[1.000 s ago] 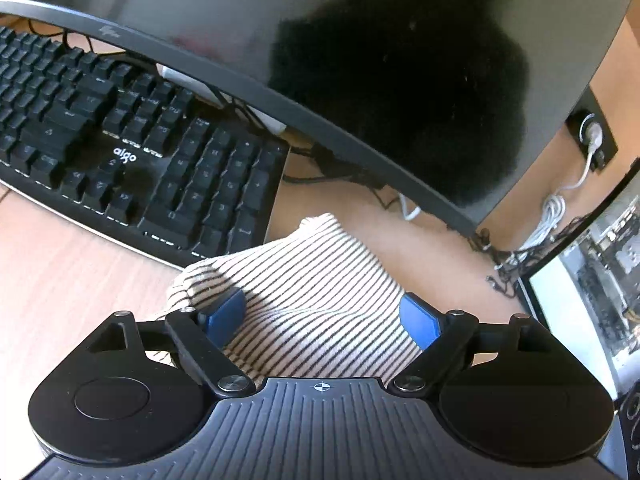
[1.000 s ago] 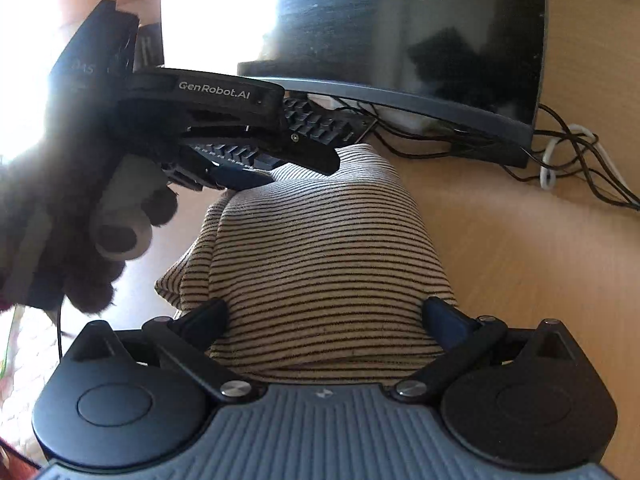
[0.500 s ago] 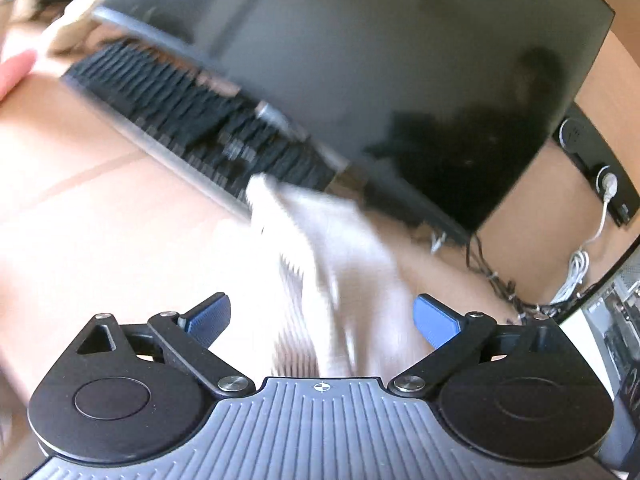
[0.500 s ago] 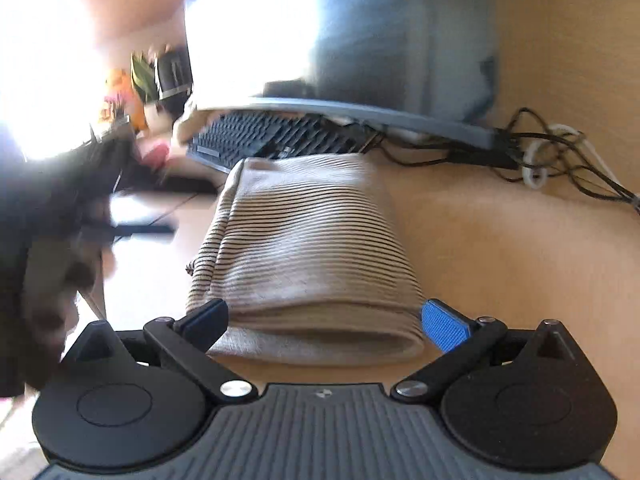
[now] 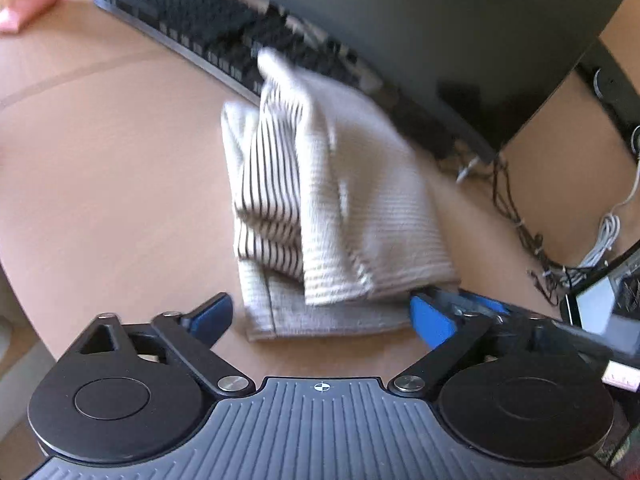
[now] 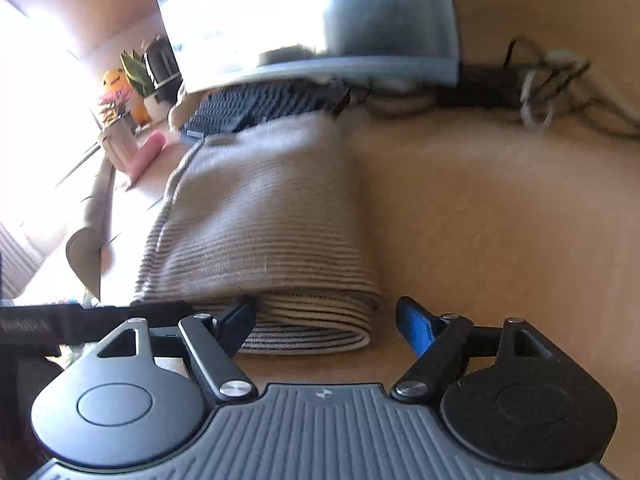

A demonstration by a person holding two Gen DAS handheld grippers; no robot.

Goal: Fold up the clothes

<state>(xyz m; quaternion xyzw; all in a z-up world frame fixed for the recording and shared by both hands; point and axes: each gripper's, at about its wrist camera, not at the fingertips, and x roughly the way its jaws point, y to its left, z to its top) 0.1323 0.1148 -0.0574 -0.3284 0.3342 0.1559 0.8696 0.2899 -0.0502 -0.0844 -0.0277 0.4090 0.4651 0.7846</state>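
The folded beige striped garment [image 5: 340, 200] lies on the wooden desk [image 5: 100, 180], its far end against the keyboard. My left gripper [image 5: 322, 318] hovers at the garment's near edge. Its jaws are closing, and the blue pads stand wide on either side of the edge without pressing it. In the right wrist view the garment [image 6: 260, 220] shows its layered fold towards me. My right gripper [image 6: 328, 322] is closing around that near corner, left finger beside the cloth, right pad clear of it. The right gripper's tip [image 5: 460, 300] shows by the garment's right corner.
A black keyboard [image 5: 240, 28] and a dark monitor [image 5: 440, 20] stand right behind the garment. Tangled cables [image 5: 520, 208] run along the back right, with a second screen [image 5: 600, 304] at the right edge. Potted plants [image 6: 120, 92] and a pink object [image 5: 32, 4] sit far left.
Both grippers have drawn back from over the garment to its near edge, the left swinging leftward. The garment has stayed folded on the desk. The right jaws have narrowed.
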